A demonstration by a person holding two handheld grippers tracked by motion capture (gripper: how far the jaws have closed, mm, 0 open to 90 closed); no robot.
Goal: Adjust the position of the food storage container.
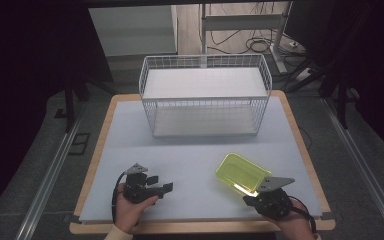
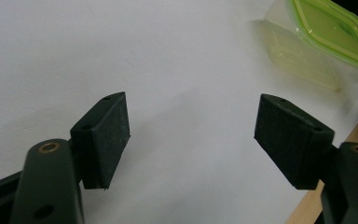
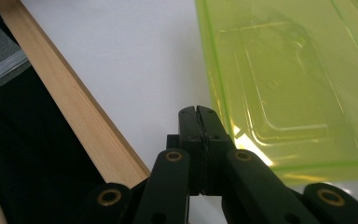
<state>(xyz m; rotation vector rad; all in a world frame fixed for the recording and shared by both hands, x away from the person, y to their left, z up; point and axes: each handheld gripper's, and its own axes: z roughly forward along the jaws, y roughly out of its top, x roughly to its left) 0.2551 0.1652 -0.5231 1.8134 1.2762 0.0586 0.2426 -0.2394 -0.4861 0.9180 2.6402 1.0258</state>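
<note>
One yellow-green container (image 1: 242, 172) lay on the worktop (image 1: 195, 150) near its front right corner, tilted so that one long side rested low and the open face turned toward the middle. In the right gripper view we saw its clear moulded base (image 3: 289, 88) just beyond our right gripper (image 3: 199, 112), whose jaws were pressed flat together with nothing between them, their tips just beside the container's near edge; we could not tell whether they touched it. From above, our right gripper (image 1: 260, 192) sat at the container's front corner, held in the right hand (image 1: 292, 220). Our left gripper (image 1: 162, 185) was well apart to the left, held low over the pale surface in the left hand (image 1: 130, 207); its jaws stood wide apart and empty in its own view (image 2: 191, 135), with the container (image 2: 321, 42) off at the upper right. Behind it all, a white wire basket (image 1: 205, 95) stood at the far edge of the worktop.
</note>
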